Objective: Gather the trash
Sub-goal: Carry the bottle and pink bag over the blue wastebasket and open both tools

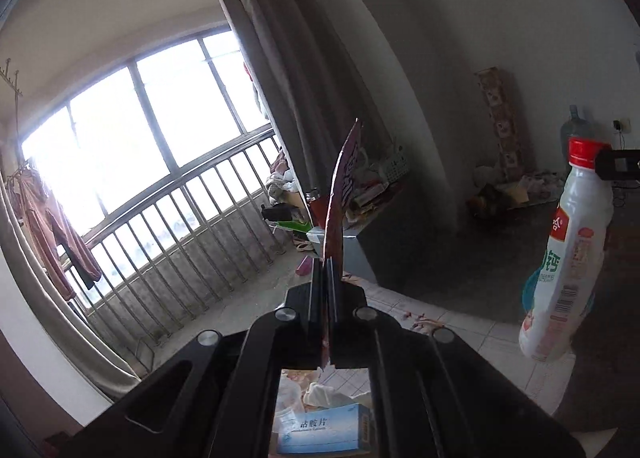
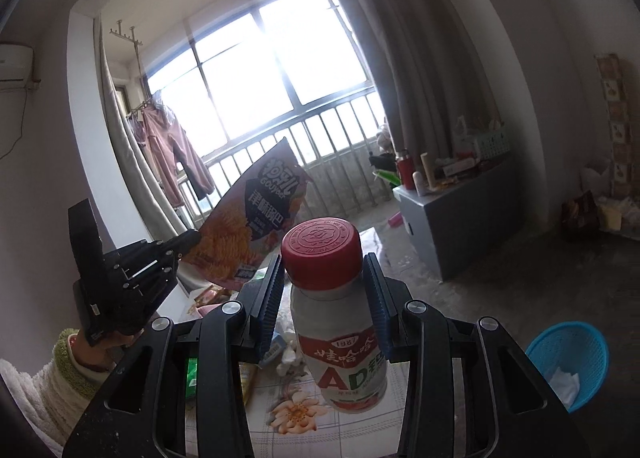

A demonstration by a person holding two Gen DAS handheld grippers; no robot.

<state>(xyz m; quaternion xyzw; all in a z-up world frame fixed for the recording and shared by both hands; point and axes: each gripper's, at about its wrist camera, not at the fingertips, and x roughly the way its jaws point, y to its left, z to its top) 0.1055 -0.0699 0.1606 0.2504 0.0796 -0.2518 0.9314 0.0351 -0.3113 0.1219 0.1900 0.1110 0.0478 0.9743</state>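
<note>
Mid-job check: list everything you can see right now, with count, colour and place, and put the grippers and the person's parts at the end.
Flat snack packet: one, purple and orange, held up in the left gripper.
Plastic drink bottle: one, white with red cap, between the right gripper's pads.
Mesh waste basket: one, blue, on the floor at right, white paper inside.
Floral tablecloth table: one, white with flowers, below the grippers.
Tissue box: one, blue, on the table.
Grey cabinet: one, by the curtain, cluttered top.
Hanging clothes: pink, at the window.
Left gripper: black, shut on the packet.
Right gripper: black, blue pads, gripping the bottle.
Sleeve: white fleece, green cuff, lower left.
</note>
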